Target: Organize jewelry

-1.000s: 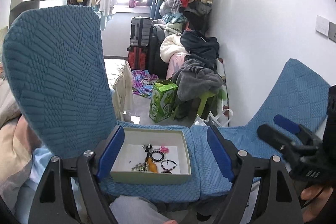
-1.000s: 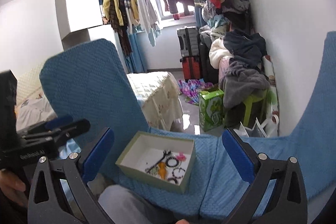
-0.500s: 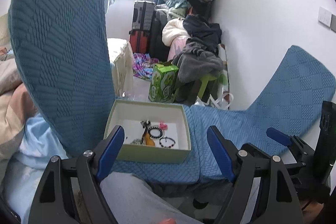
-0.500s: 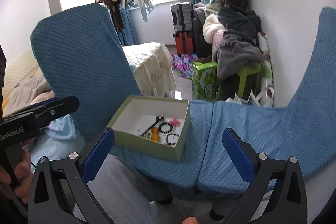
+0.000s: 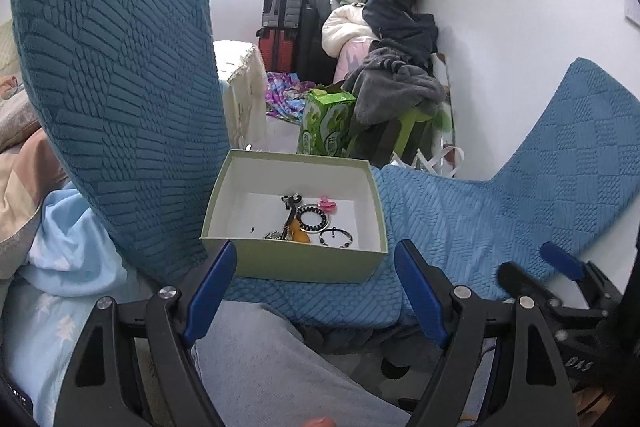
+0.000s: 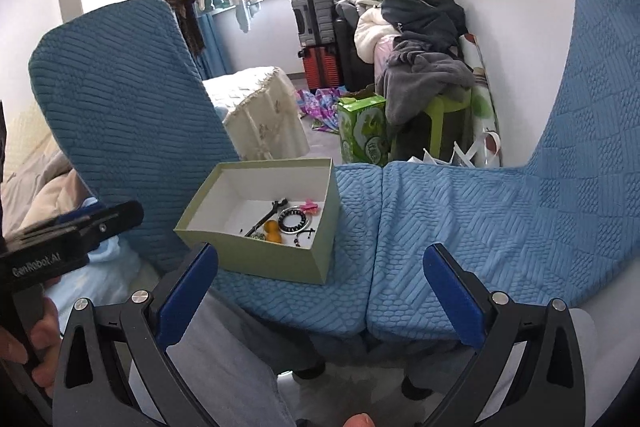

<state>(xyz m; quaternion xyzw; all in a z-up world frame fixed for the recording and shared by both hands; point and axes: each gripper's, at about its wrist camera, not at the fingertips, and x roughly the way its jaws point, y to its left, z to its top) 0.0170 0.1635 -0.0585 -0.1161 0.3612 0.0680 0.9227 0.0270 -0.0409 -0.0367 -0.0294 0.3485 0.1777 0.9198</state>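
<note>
A pale green open box [image 5: 304, 263] [image 6: 256, 259] sits on the left blue chair seat. Inside lie a black beaded bracelet [image 5: 313, 218] [image 6: 295, 220], a thin black bracelet [image 5: 336, 237], a pink clip [image 5: 327, 203] [image 6: 310, 207], an orange piece [image 5: 299, 231] [image 6: 272, 230] and a black chain [image 5: 289, 201]. My left gripper [image 5: 316, 291] is open and empty, just before the box's near wall. My right gripper [image 6: 320, 291] is open and empty, nearer than the box and to its right. The right gripper also shows in the left wrist view [image 5: 540, 275], the left gripper in the right wrist view [image 6: 100, 219].
Two blue-covered chairs [image 6: 460, 227] stand side by side, backrests rising left [image 5: 112, 67] and right [image 5: 572, 155]. Beyond stand a green carton [image 5: 326, 123], a green stool under piled clothes [image 5: 400, 87], suitcases [image 5: 280, 11] and a covered table [image 6: 260, 115]. My grey-trousered leg [image 5: 272, 367] lies below.
Both grippers have tilted downward and come closer to the box, which now sits higher and larger in both views. Both stay open and empty.
</note>
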